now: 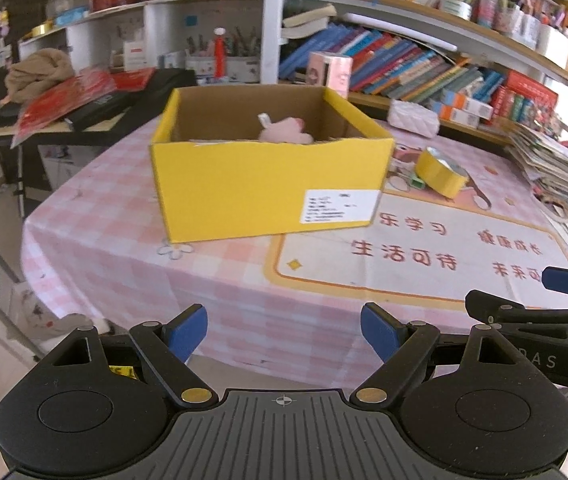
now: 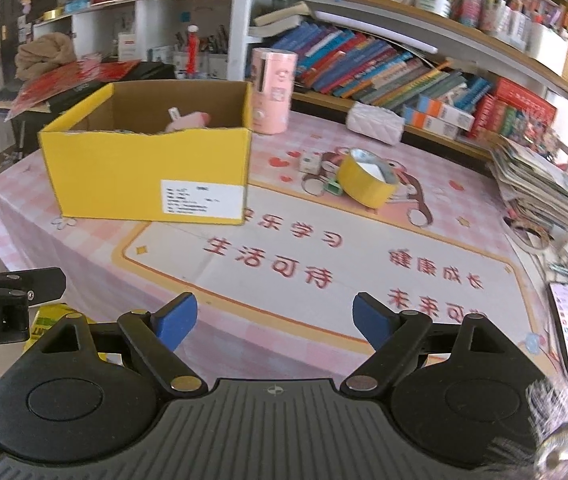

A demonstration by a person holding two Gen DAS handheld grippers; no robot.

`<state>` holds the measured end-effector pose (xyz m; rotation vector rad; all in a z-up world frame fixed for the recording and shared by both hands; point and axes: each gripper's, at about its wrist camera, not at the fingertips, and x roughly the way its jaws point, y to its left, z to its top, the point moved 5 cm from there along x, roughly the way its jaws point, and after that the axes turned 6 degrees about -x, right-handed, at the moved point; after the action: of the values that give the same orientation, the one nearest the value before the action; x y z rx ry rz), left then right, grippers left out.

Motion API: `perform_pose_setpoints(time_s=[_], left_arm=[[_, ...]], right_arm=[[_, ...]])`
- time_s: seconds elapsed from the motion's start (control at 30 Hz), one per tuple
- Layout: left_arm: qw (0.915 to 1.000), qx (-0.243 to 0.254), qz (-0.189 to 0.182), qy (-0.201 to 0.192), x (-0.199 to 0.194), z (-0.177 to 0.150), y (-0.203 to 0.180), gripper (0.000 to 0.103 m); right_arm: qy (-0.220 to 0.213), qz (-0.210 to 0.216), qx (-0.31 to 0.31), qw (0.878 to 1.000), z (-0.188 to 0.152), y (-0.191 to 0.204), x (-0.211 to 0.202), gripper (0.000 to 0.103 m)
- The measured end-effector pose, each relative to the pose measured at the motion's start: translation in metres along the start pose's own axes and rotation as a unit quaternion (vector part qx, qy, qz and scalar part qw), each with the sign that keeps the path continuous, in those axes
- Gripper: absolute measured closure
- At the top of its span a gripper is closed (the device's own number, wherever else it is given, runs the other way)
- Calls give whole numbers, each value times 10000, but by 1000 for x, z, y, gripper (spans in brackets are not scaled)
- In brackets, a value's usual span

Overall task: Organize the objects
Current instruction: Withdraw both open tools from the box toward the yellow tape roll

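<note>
both grippers [image 1: 284, 334] [image 2: 274, 322] gape empty before the yellow box [image 1: 268, 184] (pink toy [image 1: 284, 130] inside)

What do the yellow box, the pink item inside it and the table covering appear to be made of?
Yellow box: corrugated cardboard, seemingly; brown raw inside, matte yellow outside, a torn front rim, a white paper label.
Pink item: probably soft plush; fuzzy and rounded, mostly hidden by the box wall.
Table covering: likely printed plastic or oilcloth; smooth, slightly glossy, pink checks.

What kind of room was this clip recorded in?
Probably a child's study or home workroom: crowded bookshelves behind a table with a pink checked cartoon tablecloth, stationery pots on the shelves, and a yellow cardboard box being filled.
</note>
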<state>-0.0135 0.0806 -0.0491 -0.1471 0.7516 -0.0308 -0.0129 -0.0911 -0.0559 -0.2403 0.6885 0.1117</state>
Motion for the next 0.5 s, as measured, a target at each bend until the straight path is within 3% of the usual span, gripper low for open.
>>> perform_pose_setpoints(time_s=[0.5], left_arm=[[9958,614,-666,161,19,4,-52,17]], right_arm=[[225,-706,594,9955,-22,-49,-7,17]])
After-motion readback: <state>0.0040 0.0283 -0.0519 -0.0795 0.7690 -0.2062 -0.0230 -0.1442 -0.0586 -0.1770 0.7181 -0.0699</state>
